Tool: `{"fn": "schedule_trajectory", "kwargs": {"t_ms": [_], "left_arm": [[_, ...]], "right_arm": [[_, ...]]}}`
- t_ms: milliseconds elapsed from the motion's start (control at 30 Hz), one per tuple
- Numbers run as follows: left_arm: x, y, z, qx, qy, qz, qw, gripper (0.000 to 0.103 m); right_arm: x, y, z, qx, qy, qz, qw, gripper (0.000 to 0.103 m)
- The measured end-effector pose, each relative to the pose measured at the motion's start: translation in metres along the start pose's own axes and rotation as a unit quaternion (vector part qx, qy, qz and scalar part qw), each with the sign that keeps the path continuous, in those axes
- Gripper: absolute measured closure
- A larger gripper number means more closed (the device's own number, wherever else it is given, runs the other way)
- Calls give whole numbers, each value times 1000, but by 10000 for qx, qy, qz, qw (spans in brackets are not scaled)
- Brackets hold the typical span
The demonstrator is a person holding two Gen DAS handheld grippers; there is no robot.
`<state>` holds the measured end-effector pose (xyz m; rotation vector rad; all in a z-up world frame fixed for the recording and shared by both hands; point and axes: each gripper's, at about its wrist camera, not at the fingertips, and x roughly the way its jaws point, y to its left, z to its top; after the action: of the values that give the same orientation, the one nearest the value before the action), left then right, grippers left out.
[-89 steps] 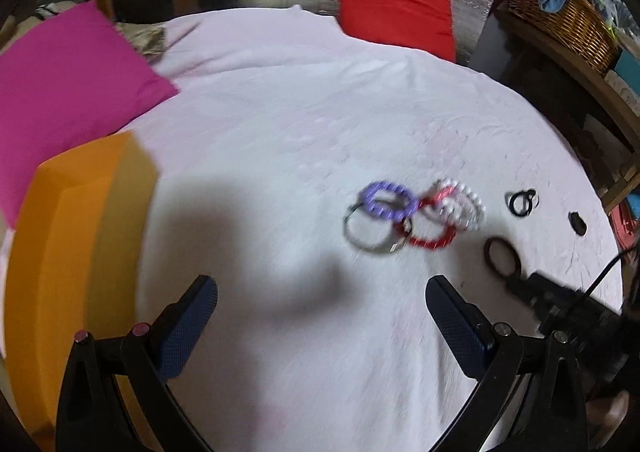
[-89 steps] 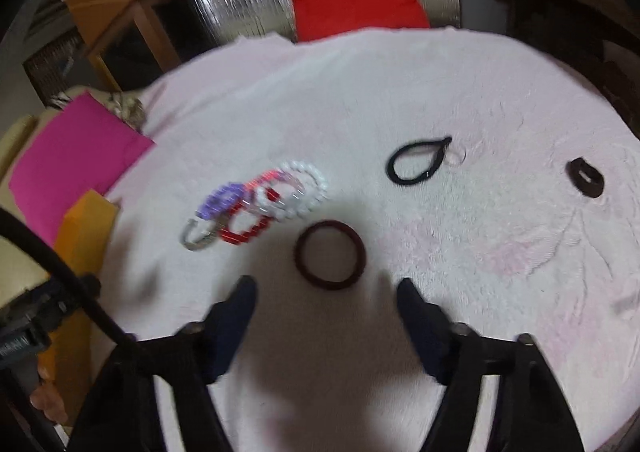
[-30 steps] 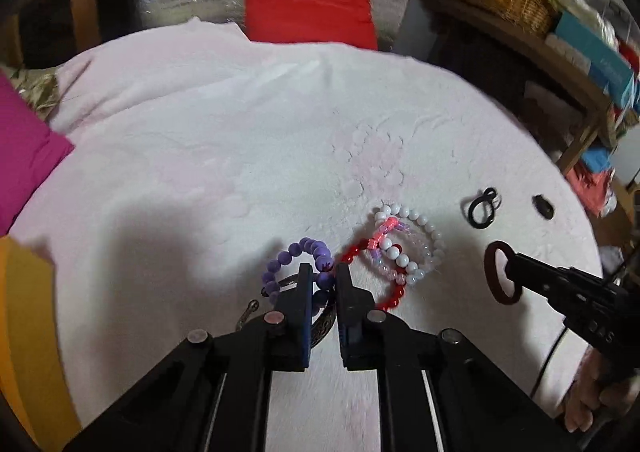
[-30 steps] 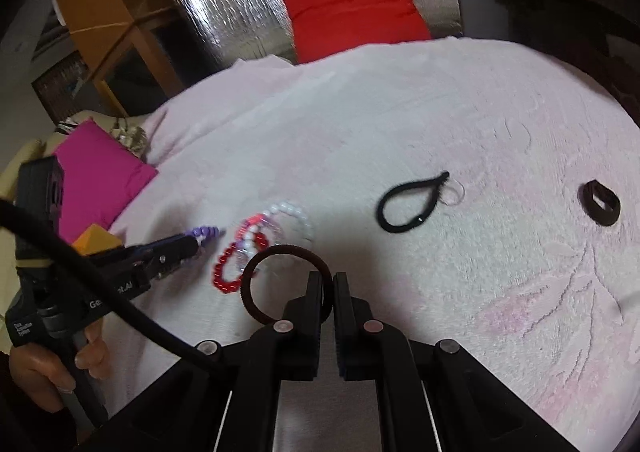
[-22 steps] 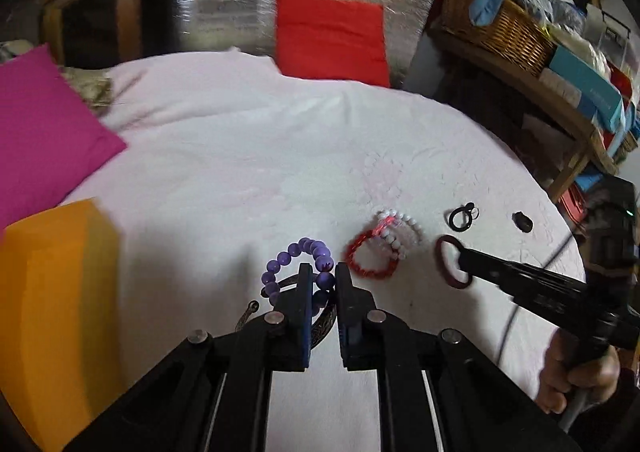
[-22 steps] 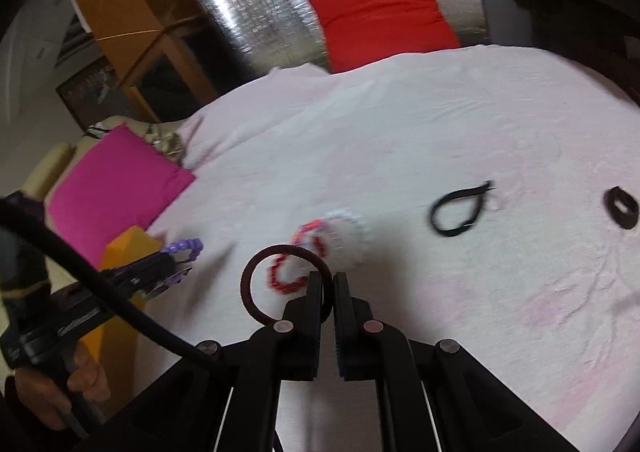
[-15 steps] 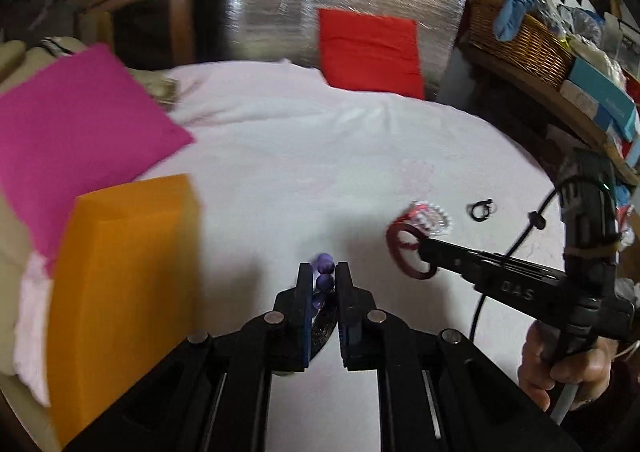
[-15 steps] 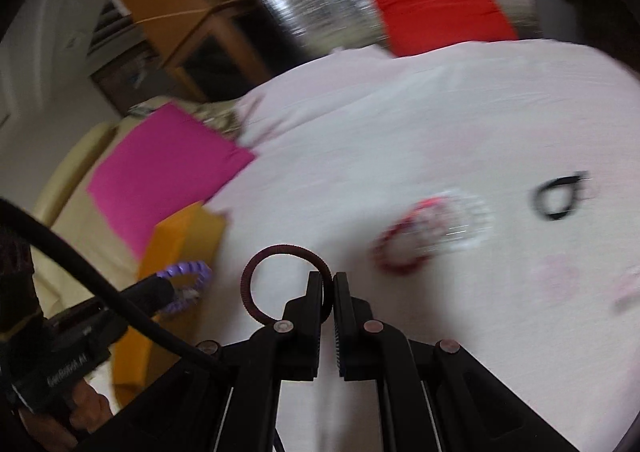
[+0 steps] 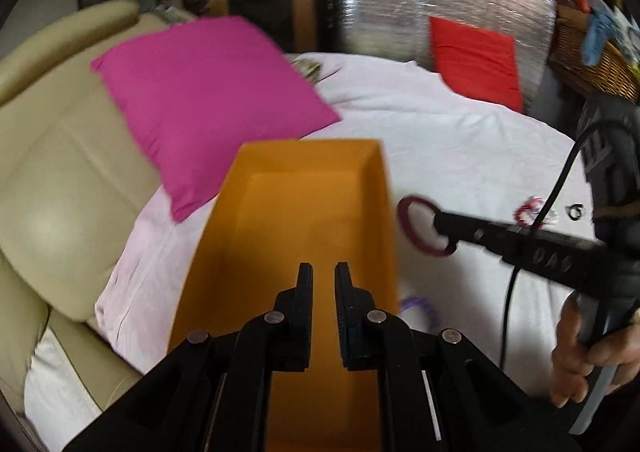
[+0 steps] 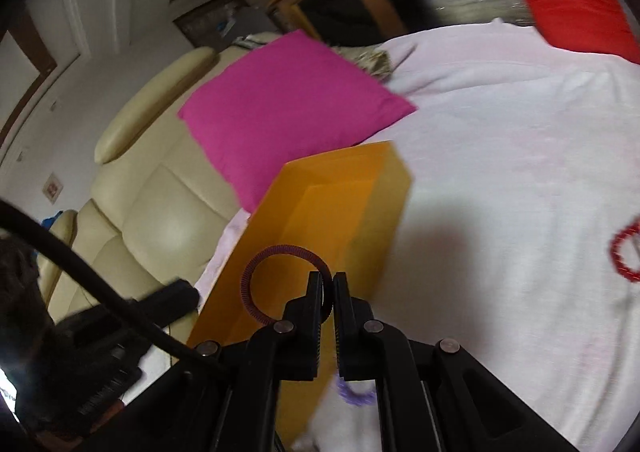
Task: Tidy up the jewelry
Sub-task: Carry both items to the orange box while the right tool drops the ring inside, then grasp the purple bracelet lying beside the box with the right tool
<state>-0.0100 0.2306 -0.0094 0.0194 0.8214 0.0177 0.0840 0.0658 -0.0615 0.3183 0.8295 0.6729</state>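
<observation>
- White bedspread (image 9: pixel 460 156) covered the bed across the right and far part of both views; cream leather headboard (image 9: pixel 52 180) stood at left.
- Magenta pillow (image 9: pixel 208 92) lay at far left on the bedspread, its near corner just beside the far end of the orange box. Red pillow (image 9: pixel 476 56) leaned against a silver foil panel (image 9: pixel 420 0) at the far side.
- Orange box (image 9: pixel 304 188), open-topped, sat on the left part of the bed, long axis running near to far. Interior floor appeared bare where visible.
- Left gripper (image 9: pixel 321 272) was positioned over the near half of the box, jaws parted by a narrow gap, nothing between them.
- Right gripper (image 10: pixel 328 280) was clamped on the dark red hair tie (image 10: pixel 276 276), pinching its right side; the loop stood out to the left of the fingertips, over the box's right wall as seen from the right wrist. From the left wrist the same tie (image 9: pixel 420 226) hung just right of the box's right wall.
- Purple bead bracelet (image 9: pixel 420 308) lay on the bedspread just outside the box's right wall, near end; blurred, partly hidden in both views.
- Red bead bracelet (image 10: pixel 626 252) lay on the bedspread well to the right, cut by the frame edge.
- Small black band (image 9: pixel 577 211) lay far right; detail too small to resolve.
</observation>
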Motion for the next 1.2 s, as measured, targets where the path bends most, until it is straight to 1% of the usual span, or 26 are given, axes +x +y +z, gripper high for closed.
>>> {"fn": "schedule_trajectory", "kwargs": {"t_ms": [67,200,267,300,333,433,500,533,567,633,667,700,733,767,833,867,900,933,1033,1133,1167,1200], "left_arm": [[5,9,-5,-130,74,-8,9999,92],[10,15,-12,-191,146,-44,9997,92],[11,15,-13,-203,154,-65,9997,92],[14,16,-13,-215,166,-97,9996,92],[17,17,-13,-227,197,-143,9994,92],[24,23,-17,-363,315,-364,9982,92],[27,30,-19,-446,352,-492,9972,92],[28,31,-20,-459,378,-502,9970,92],[30,34,-22,-478,403,-476,9969,91],[30,37,-24,-491,441,-549,9963,87],[29,37,-24,-490,419,-571,9963,83],[27,38,-25,-480,376,-568,9965,75],[25,38,-26,-462,328,-557,9968,71],[24,39,-26,-457,300,-549,9970,64],[20,41,-27,-463,221,-555,9971,61],[19,42,-28,-462,196,-568,9971,58],[18,43,-29,-465,192,-565,9971,53],[17,43,-30,-478,190,-553,9971,51],[13,46,-33,-575,178,-572,9965,48],[6,50,-34,-645,141,-530,9964,42],[3,51,-34,-659,113,-495,9965,36],[1,52,-34,-674,78,-462,9966,33]], "right_arm": [[8,8,2,-86,26,-40,10000,97],[11,1,5,30,41,-72,10000,97],[18,4,8,-28,147,-97,9998,97],[18,7,10,-48,179,-95,9998,97],[21,10,11,-67,244,-77,9997,94],[32,18,10,-73,458,-116,9989,92],[35,20,10,-58,527,-173,9984,77],[35,18,9,3,546,-87,9985,68],[32,17,9,22,496,-9,9988,61],[22,15,8,-42,297,-18,9996,58],[17,13,8,-57,242,-32,9997,58],[14,11,8,-39,215,-34,9998,58],[7,6,8,2,177,-41,9998,58],[2,3,8,17,147,-58,9999,58],[-7,-3,6,-47,146,-98,9998,58],[-11,-6,2,-119,191,-177,9996,59],[-12,-7,0,-149,221,-231,9994,59],[-13,-11,-4,-188,294,-303,9989,59],[-9,-18,-21,-250,600,-446,9969,59],[0,-20,-36,-308,815,-552,9947,60],[0,-21,-40,-316,838,-546,9945,61],[1,-21,-44,-329,871,-541,9942,61]]}}
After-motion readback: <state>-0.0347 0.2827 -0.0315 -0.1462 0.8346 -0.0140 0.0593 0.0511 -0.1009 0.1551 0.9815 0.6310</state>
